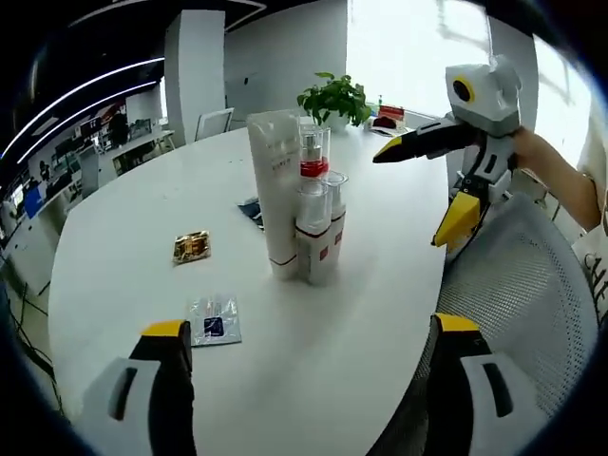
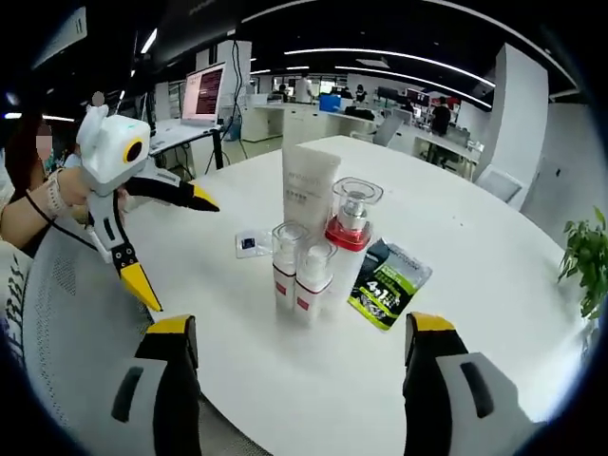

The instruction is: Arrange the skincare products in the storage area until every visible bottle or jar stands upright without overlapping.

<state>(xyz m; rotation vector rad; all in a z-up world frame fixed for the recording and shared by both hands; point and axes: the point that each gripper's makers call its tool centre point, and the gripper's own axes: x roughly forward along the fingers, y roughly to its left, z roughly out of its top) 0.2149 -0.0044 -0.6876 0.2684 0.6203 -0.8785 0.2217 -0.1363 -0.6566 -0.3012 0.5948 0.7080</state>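
**Entry: bottles grouped and upright, both grippers free**

Left gripper [image 1: 304, 356]: jaws spread wide, nothing between them. Right gripper [image 2: 296, 351]: likewise released, holding nothing.

Nearest, just ahead of my left jaws on the white table [image 1: 133, 218], lies a small clear sachet [image 1: 214, 320]; a little beyond it, a gold foil packet [image 1: 191, 246]. Both lie flat.

Farther ahead, central to both grippers, stands the cluster: two small pump bottles [image 2: 300, 269] with red labels in front, touching side by side; behind them the tall white tube [image 2: 308, 190] standing on its cap and a clear-capped bottle with a red collar [image 2: 351, 217]. All four look upright; none lies over another.

To the right of my right gripper, a dark green sachet [image 2: 389, 282] lies flat beside the cluster, and a small square packet [image 2: 250, 243] sits to its left.

Judgement: the arranging appears essentially finished. Contents of the bottles I cannot tell.

Beyond the cluster, a potted plant [image 1: 333, 98].
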